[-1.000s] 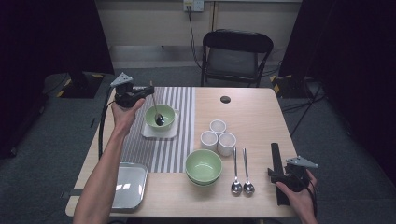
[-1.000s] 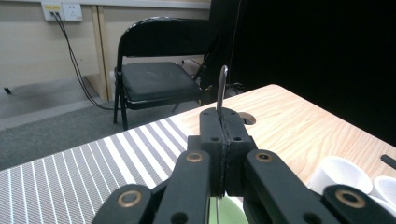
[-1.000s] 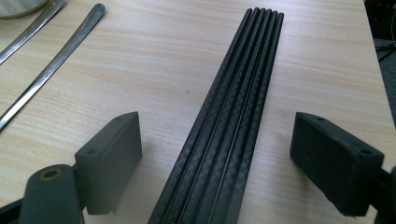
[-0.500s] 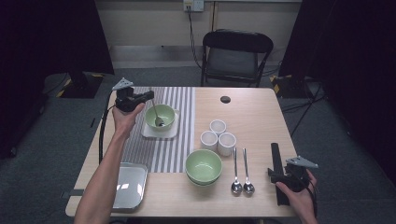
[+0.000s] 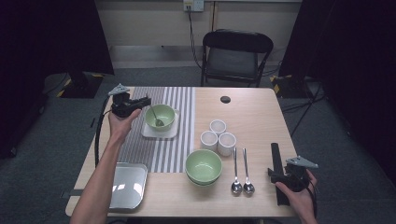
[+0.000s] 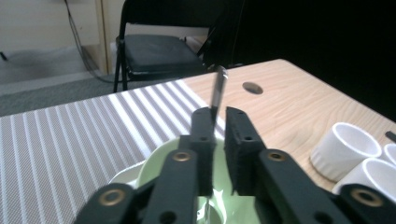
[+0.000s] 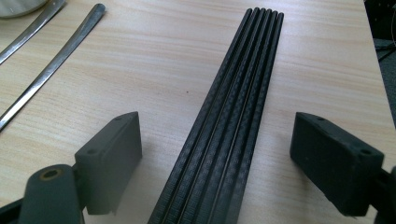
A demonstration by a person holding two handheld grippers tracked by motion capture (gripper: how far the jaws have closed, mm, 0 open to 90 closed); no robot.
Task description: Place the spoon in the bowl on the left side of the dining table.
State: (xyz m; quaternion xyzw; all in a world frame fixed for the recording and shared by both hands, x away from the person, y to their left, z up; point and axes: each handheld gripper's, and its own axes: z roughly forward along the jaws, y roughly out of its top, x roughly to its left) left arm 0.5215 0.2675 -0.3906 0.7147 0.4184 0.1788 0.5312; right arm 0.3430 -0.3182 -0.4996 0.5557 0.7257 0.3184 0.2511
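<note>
- A spoon [image 5: 155,116] is standing in the small green bowl [image 5: 160,116] just in front of the left tongs [image 5: 145,101], its scoop down in the bowl and its handle leaning toward them; the bowl is sitting on a white plate [image 5: 159,132] on the striped mat [image 5: 163,140].
- The big bowl [image 5: 203,166], three white cups [image 5: 218,136] and the steel tray [image 5: 126,185] are lying empty, well away from both tongs.
- The left tongs have just been opening; a second ago they were clenched on the handle, and the hand has since sunk a little.
- The left gripper view is showing a narrow gap between the pads, the handle [image 6: 218,93] resting against one pad [image 6: 204,140], so the grip is looking released.
- The right tongs [image 7: 215,158] are standing wide open astride the black chopsticks [image 7: 233,121], unmoved, with two spoons [image 5: 241,172] lying to their left on the desk [image 5: 252,116].
</note>
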